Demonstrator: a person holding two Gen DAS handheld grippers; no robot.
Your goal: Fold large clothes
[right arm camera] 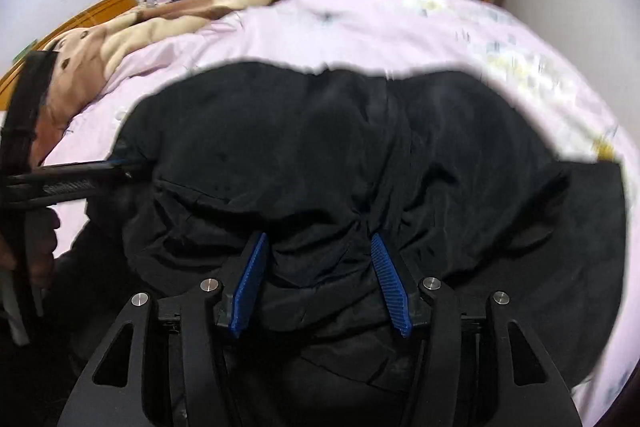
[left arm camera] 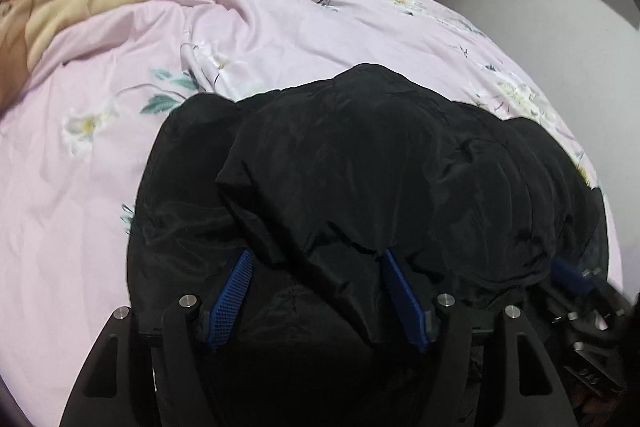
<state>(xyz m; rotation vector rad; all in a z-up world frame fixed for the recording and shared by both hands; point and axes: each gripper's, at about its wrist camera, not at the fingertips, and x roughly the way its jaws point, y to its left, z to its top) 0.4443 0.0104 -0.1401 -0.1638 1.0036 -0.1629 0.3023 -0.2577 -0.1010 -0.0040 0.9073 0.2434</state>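
The left gripper (left arm camera: pixel 316 259) is seen partly open, black jacket (left arm camera: pixel 360 163) fabric bunched between its blue pads (left arm camera: pixel 234 291); whether anything is pinched cannot be told, as the tips are buried. The right gripper (right arm camera: pixel 318 241) is likewise parted over gathered cloth. The jacket lies on the pink floral bedsheet (left arm camera: pixel 120 155). A hand (right arm camera: pixel 40 251) is shown only by the blurred right view.

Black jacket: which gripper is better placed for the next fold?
Right, probably: the right gripper has the black jacket bunched between its pads; the left gripper stands wider, cloth lying loose across it.
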